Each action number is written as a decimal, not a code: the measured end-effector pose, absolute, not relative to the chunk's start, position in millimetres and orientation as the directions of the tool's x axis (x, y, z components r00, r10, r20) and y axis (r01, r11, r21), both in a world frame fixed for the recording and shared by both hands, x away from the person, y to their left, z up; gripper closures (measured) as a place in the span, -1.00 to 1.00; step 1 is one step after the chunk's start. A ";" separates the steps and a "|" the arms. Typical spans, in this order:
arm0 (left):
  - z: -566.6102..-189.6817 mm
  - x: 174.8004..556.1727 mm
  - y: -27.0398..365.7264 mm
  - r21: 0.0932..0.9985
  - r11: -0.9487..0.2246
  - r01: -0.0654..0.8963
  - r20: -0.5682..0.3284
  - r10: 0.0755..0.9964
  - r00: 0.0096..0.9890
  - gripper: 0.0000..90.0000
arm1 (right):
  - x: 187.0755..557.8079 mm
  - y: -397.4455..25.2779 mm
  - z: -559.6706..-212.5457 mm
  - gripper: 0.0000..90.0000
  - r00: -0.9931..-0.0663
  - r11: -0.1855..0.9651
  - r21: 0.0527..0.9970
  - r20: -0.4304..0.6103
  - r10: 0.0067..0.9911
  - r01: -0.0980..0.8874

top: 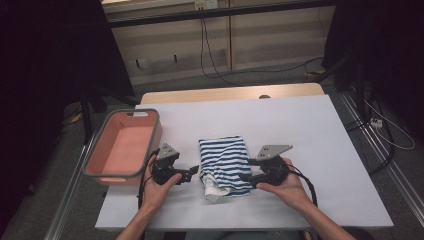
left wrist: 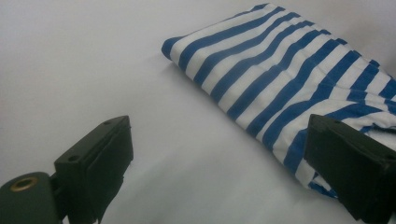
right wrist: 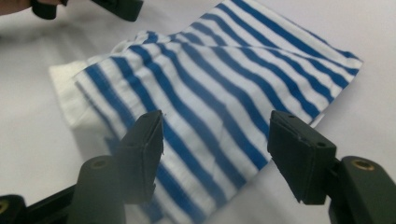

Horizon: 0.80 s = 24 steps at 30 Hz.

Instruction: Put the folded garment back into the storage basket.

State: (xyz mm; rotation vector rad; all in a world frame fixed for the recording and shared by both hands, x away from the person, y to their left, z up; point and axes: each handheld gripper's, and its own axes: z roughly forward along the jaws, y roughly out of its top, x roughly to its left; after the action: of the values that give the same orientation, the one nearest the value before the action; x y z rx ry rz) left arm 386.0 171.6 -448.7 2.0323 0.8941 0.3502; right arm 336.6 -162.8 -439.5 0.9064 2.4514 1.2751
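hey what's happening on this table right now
A person holds a gripper in each hand on either side of a folded blue-and-white striped cloth on the white table. The left gripper and right gripper both stand open at the cloth's near edges, gripping nothing. A pink bin sits empty to the left.

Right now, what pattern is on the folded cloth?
Blue and white stripes on the folded cloth; the left gripper view shows it best.

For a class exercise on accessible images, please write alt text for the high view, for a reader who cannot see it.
A folded blue-and-white striped cloth lies on a white table, with a person's left gripper and right gripper open at either side of its near end. A pink bin with a grey rim sits at the table's left edge.
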 end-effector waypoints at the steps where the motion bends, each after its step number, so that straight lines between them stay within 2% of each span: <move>1: -448.7 386.0 171.6 0.806 -0.369 0.464 -0.081 0.706 0.703 -0.81 | 336.6 -162.8 -439.5 -0.20 -0.781 0.429 0.801 0.075 0.620 0.417; 2: -449.0 385.4 170.9 0.805 -0.377 0.458 -0.073 0.703 0.707 -0.81 | 330.3 -164.7 -439.3 -0.25 -0.783 0.429 0.799 0.082 0.617 0.422; 10: -451.0 384.5 168.7 0.802 -0.386 0.455 -0.064 0.703 0.708 -0.81 | 306.4 -171.9 -445.4 -0.25 -0.791 0.448 0.789 0.077 0.607 0.421; 15: -452.3 385.4 167.5 0.799 -0.391 0.456 -0.064 0.699 0.712 -0.81 | 312.7 -164.1 -445.0 -0.25 -0.810 0.453 0.794 0.081 0.581 0.404; 24: -453.2 385.7 167.5 0.796 -0.395 0.459 -0.066 0.697 0.714 -0.81 | 313.7 -140.9 -448.6 -0.12 -0.858 0.527 0.777 0.034 0.512 0.345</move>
State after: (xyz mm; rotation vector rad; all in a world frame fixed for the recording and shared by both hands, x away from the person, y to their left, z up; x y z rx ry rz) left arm 385.7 167.5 -453.2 2.0603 0.8781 0.3517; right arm 313.7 -140.9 -448.6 0.7302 2.5670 1.2389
